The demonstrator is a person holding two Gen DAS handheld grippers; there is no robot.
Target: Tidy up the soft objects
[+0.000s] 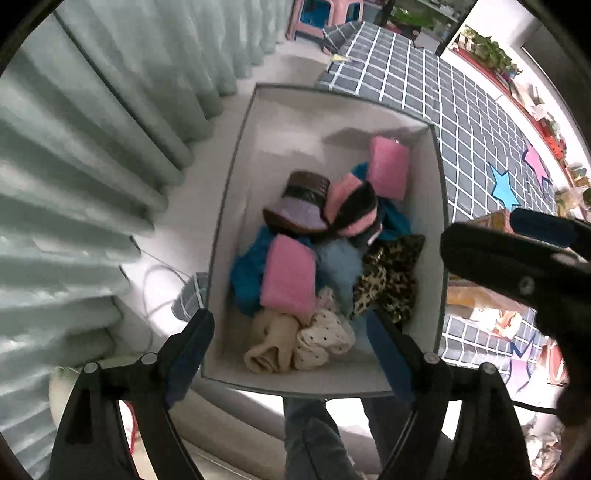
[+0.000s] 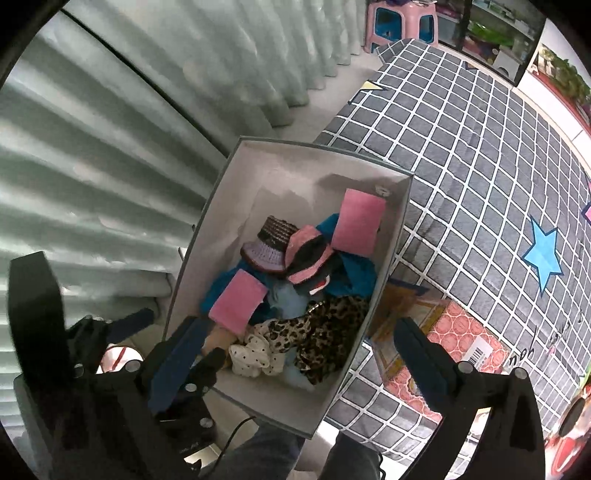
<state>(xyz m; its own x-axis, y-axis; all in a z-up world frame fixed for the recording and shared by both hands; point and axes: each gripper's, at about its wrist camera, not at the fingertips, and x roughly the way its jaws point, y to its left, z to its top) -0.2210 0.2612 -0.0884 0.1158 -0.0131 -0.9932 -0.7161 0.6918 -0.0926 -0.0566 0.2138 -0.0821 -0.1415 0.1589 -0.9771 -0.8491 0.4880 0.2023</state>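
Note:
A grey box with white walls holds several soft things. In it lie a pink folded cloth, a second pink cloth, a purple-brown knitted hat, a pink-black hat, a leopard-print cloth, a white dotted cloth and a beige cloth. My left gripper hangs open above the box's near end, with nothing between its fingers. My right gripper is open too, pointing down over the leopard-print cloth and the box's near right corner, holding nothing.
A pale green curtain hangs to the left. A grey checked cover with star stickers spreads to the right. A patterned orange packet lies beside the box. A person's jeans legs stand at the near edge. A pink stool is far back.

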